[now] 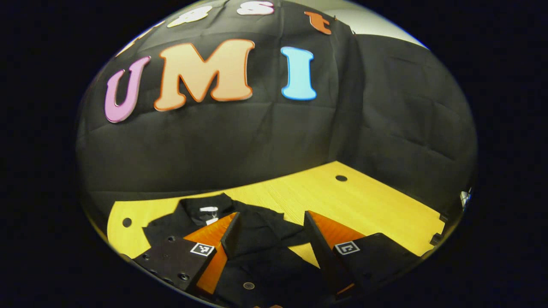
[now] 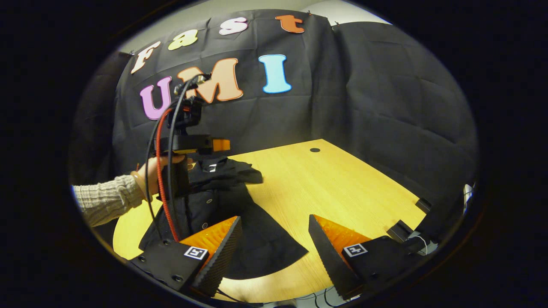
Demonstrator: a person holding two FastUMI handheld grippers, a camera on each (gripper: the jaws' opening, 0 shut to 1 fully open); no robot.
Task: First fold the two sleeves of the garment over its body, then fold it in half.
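The garment (image 2: 231,205) is lying on the wooden table (image 2: 342,188), toward its left part as the right gripper view shows it; its long axis is running from the near edge of the table toward the cloth wall at the back, with the collar end pointing away toward that wall and the wide hem spreading out nearest the right gripper. It is looking black and button-fronted, with small round buttons down the middle; a pale label is showing inside the collar (image 1: 208,212) in the left gripper view; one sleeve (image 2: 244,173) is lying bunched across the upper body, its end reaching out to the right onto bare wood; the hem is fanning into a broad curved edge.

The left gripper (image 1: 269,233) is hovering over the upper body of the garment, its fingers standing wide apart with black cloth showing between them and nothing clamped; whether the tips are touching the cloth I cannot tell. In the right gripper view it is being held by a hand (image 2: 156,171) in a knitted sleeve (image 2: 107,199), cables rising from it.

The right gripper (image 2: 274,239) is hanging near the hem, fingers spread wide and gripping nothing; one finger is sitting over the hem, the other over bare table.
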